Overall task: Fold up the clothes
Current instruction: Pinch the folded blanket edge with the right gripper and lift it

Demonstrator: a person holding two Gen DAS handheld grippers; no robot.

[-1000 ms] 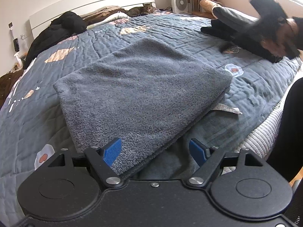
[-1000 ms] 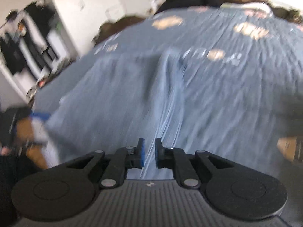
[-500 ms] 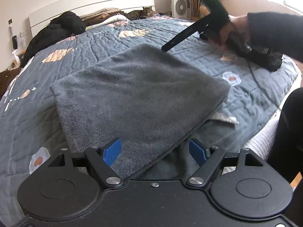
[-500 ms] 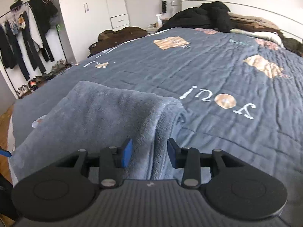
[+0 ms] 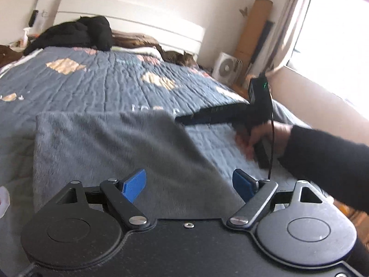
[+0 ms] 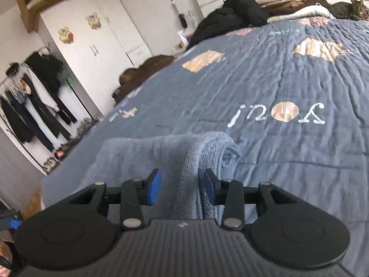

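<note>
A folded grey fleece garment (image 5: 115,150) lies on the blue quilted bed (image 5: 103,80). My left gripper (image 5: 189,180) hovers over its near edge. Its jaws are wide apart and still opening, with fleece below them and nothing gripped. A hand in a black sleeve (image 5: 322,166) holds my right gripper (image 5: 184,120) at the garment's far right corner. In the right wrist view the right gripper (image 6: 182,184) stands partly open. A raised fold of the garment (image 6: 177,161) sits between its blue pads (image 6: 154,190), and I see no squeeze on it.
A heap of black clothing (image 5: 76,32) and a tabby cat (image 5: 180,57) lie by the headboard. A white fan (image 5: 224,69) stands on the floor past the bed. A white wardrobe (image 6: 96,46) and a rack of hanging clothes (image 6: 34,106) line the left wall.
The right gripper swept in from the right to the garment's far corner. Its jaws went from shut to partly open, and the fold now sits between them. The left view rolled and lifted.
</note>
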